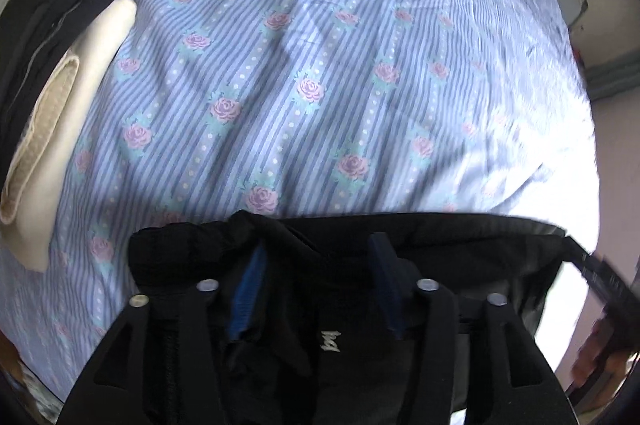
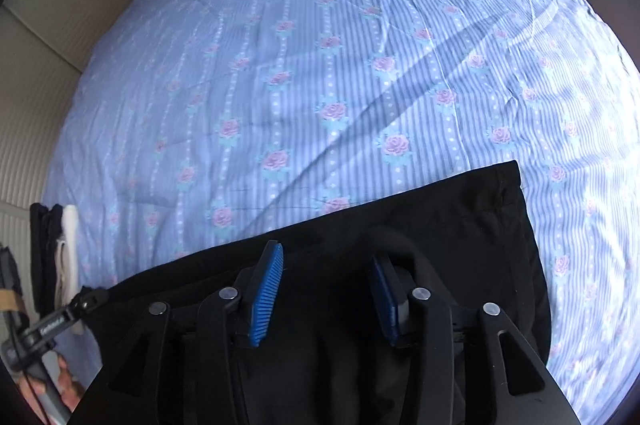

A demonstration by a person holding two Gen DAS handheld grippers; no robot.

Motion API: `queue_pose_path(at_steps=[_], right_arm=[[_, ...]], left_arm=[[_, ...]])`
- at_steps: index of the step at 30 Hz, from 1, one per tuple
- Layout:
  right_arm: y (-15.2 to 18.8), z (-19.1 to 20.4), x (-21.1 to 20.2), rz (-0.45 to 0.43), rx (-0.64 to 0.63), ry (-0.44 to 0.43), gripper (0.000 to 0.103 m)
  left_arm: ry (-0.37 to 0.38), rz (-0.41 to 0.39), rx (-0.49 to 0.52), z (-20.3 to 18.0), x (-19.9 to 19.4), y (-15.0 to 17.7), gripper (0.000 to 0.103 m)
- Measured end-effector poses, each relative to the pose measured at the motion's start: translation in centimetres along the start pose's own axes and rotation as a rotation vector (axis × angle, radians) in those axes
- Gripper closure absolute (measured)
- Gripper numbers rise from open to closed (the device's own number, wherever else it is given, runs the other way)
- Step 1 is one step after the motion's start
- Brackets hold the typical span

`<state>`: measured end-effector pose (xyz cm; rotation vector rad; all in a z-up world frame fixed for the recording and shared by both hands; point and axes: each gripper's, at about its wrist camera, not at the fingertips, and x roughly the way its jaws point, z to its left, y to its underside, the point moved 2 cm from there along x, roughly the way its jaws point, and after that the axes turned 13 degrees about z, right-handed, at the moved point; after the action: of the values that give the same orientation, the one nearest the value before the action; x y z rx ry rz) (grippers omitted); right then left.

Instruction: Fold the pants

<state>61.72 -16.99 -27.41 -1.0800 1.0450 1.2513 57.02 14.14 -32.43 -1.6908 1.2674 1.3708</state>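
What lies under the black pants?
Under the black fabric pants lies the blue striped bedsheet with pink roses, visible all around them. The part of the sheet beneath the pants is covered and cannot be seen.

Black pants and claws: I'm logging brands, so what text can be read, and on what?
White lettering on the black pants: upside down and too blurred to read.
White print on the left claw, seen in the right wrist view: too small to read.
No other text shows.
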Motion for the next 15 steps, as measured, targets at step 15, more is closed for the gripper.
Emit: queue_pose_path(at_steps=[15], right_arm=[[13.2, 2.0, -8.9, -0.146, -0.2, 0.098, 0.048]], left_arm=[[-0.179, -0.171, 0.308, -2.0, -6.3, 11.5, 0.029]])
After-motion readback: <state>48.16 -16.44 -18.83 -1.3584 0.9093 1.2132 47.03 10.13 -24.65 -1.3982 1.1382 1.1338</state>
